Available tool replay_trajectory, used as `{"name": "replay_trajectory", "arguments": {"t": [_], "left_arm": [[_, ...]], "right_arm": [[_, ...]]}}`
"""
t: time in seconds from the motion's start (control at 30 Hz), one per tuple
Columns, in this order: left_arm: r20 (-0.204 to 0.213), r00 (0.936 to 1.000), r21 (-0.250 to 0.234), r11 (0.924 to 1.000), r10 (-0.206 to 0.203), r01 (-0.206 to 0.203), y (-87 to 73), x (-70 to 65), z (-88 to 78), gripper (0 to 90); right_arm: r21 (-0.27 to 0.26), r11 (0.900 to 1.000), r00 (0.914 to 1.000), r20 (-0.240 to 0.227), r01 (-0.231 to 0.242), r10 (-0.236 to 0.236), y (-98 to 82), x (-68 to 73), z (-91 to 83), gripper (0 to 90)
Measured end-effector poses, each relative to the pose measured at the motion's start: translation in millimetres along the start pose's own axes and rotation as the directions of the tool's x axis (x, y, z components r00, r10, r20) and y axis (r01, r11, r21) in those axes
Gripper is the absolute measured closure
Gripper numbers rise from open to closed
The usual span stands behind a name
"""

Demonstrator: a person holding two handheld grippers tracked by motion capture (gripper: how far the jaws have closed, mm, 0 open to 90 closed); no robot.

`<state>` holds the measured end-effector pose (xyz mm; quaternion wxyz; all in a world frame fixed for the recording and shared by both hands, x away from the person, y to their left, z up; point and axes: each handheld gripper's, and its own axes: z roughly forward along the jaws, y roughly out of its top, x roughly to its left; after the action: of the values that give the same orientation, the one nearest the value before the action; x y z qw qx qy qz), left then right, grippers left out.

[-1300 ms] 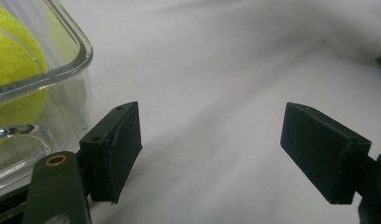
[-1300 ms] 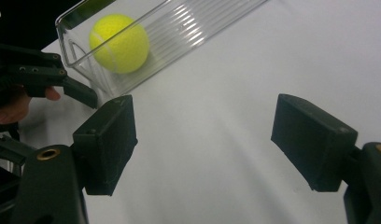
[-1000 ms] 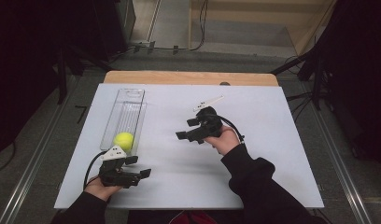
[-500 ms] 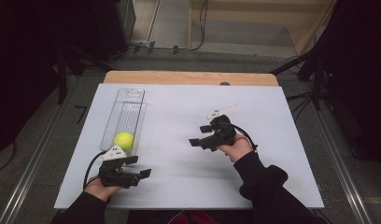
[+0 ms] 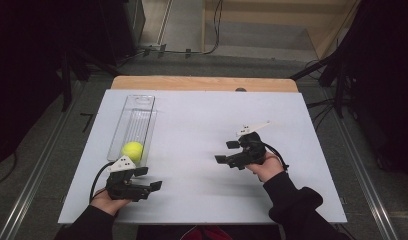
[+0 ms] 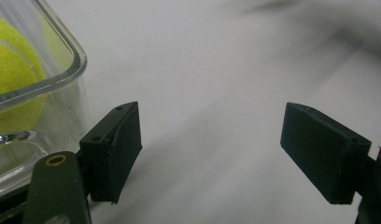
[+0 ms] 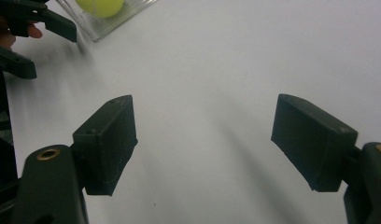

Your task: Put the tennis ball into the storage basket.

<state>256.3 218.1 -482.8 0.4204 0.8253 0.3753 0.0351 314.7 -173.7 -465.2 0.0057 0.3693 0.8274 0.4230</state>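
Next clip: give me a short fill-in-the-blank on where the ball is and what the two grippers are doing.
1. The yellow ball lies inside the clear ____.
2. The left gripper sits just beside the tray with its fingers ____.
3. The right gripper holds ____ between its open fingers.
4. The tray stands on the ____ side of the table, as the person sees it.

Missing words: tray; open; nothing; left

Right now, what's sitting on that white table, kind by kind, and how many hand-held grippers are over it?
Tennis ball: 1, yellow, inside the tray
Clear plastic tray: 1
Hand-held grippers: 2, the left gripper and the right gripper, both open and empty
Total: 4
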Motion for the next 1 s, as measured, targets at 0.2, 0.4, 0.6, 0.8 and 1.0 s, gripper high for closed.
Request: {"name": "replay_trajectory", "arguments": {"t": [0.2, 0.4, 0.6, 0.8, 1.0], "left_arm": [[-0.004, 1.0, -0.001, 1.0, -0.001, 0.001, 0.0, -0.3, 0.3, 21.1], [-0.003, 1.0, -0.002, 1.0, -0.001, 0.001, -0.1, -0.3, 1.0, 21.1], [-0.002, 1.0, -0.002, 1.0, 0.0, 0.0, 0.0, -0.2, 1.1, 21.1], [-0.004, 1.0, 0.0, 1.0, 0.001, -0.001, 0.1, -0.1, 1.2, 21.1], [-0.006, 1.0, -0.001, 1.0, 0.0, 0.0, 0.0, -0.3, 1.1, 21.1]], "right_arm": [[-0.005, 1.0, 0.9997, 0.025, -0.002, 0.002, -14.0, -3.3, -11.3, 20.2], [-0.011, 1.0, 0.9987, 0.05, -0.014, 0.014, -25.6, -6.2, -24.5, 20.2], [-0.01, 0.999, 0.9972, 0.068, -0.032, 0.033, -36.2, -7.8, -35.1, 20.1], [-0.017, 0.999, 0.9955, 0.082, -0.047, 0.048, -46.7, -9.1, -43.4, 20.1], [-0.017, 0.998, 0.9932, 0.096, -0.064, 0.066, -57.5, -11.2, -49.0, 20.2]]}}
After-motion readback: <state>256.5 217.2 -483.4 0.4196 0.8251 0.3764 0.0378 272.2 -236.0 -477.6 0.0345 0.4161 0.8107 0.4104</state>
